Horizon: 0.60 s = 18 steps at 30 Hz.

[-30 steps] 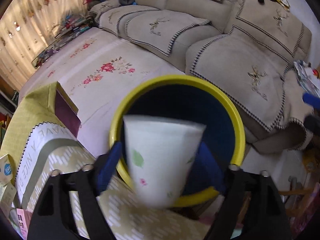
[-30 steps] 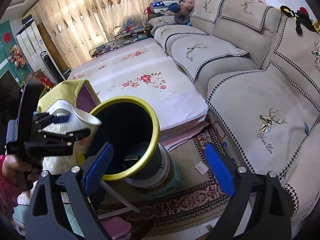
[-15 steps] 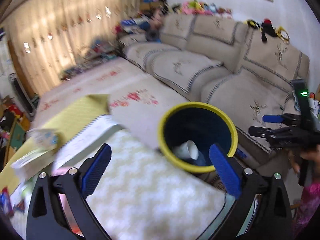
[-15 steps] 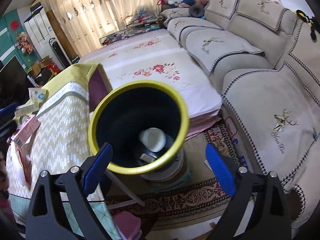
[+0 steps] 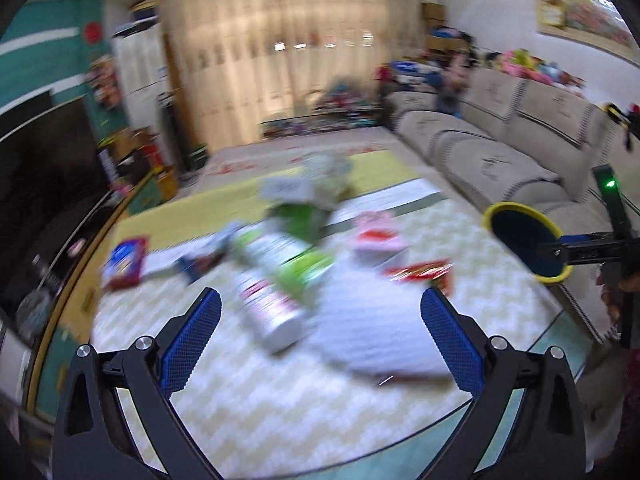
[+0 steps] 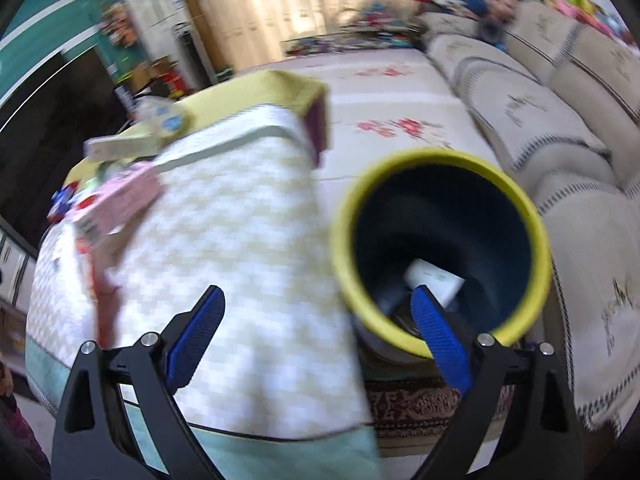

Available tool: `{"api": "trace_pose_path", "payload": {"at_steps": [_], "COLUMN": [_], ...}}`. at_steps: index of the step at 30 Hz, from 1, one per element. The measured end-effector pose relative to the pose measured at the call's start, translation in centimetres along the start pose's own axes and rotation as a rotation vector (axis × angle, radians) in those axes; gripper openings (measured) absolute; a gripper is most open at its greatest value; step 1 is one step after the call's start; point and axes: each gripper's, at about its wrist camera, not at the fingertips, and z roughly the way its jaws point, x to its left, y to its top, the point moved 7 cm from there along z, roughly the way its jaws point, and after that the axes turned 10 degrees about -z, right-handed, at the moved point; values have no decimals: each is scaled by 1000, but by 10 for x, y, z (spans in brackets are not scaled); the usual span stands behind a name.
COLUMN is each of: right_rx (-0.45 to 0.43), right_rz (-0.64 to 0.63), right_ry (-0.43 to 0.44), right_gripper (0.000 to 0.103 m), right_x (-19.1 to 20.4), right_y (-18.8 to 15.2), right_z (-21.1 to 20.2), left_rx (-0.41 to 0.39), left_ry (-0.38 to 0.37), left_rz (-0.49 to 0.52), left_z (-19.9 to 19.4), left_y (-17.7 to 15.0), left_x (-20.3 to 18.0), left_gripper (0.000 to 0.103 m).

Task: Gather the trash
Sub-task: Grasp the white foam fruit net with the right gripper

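Left wrist view — table litter (image 5: 280, 264) blurred

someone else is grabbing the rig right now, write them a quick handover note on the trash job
Left gripper: open, empty, over the table litter.
Right gripper: open, empty, at the table edge beside the bin.
Done: a white paper cup lies in the bin.
Left: a can, a red wrapper, a pink box and other blurred packets on the table.
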Motion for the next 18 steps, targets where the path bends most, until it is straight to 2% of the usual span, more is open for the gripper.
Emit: {"api": "trace_pose_path", "payload": {"at_steps": [4, 8, 14, 18], "right_rx": [-28, -91, -127, -104], "right_rz": [-104, -220, -413, -496], "right_ry": [63, 137, 217, 209], "right_gripper": [89, 89, 75, 70], "right_x": [59, 125, 207, 231], "right_y": [20, 29, 22, 17], "right_z": [-3, -13, -15, -1], "left_rx": [2, -19, -54, -74], "left_ry": [67, 100, 124, 130], "left_rz": [-69, -115, -146, -150], "left_z": [-12, -26, -49, -61], "left_y": [-18, -30, -31, -30], "left_x": [52, 89, 111, 113], "left_gripper": [98, 98, 98, 98]}}
